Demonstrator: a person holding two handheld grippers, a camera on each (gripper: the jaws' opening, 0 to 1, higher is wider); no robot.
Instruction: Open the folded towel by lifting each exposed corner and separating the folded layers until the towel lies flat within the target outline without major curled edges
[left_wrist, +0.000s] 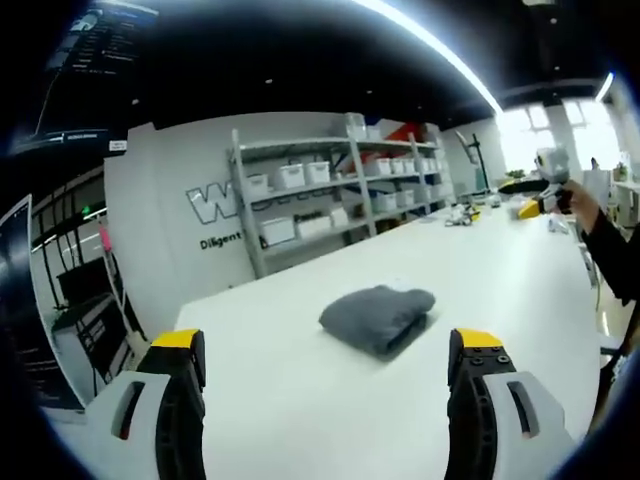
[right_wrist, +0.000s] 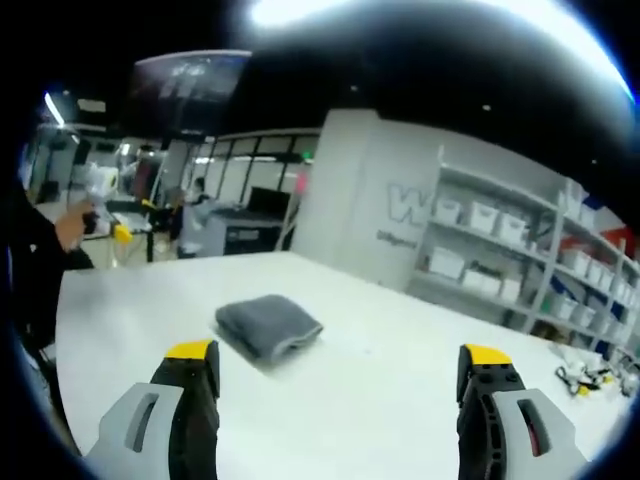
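Towel (left_wrist: 378, 318) folded on table (left_wrist: 300, 400), both claws wide, wall lettering "W…" (left_wrist: 215, 205).

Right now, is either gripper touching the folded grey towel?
Apart. In the left gripper view, bare white table lies between the towel and the open left gripper. The right gripper view shows the same gap before the open right gripper.

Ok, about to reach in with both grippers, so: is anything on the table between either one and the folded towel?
Nothing visible: bare white table lies between the open left gripper and the grey towel, likewise ahead of the open right gripper.
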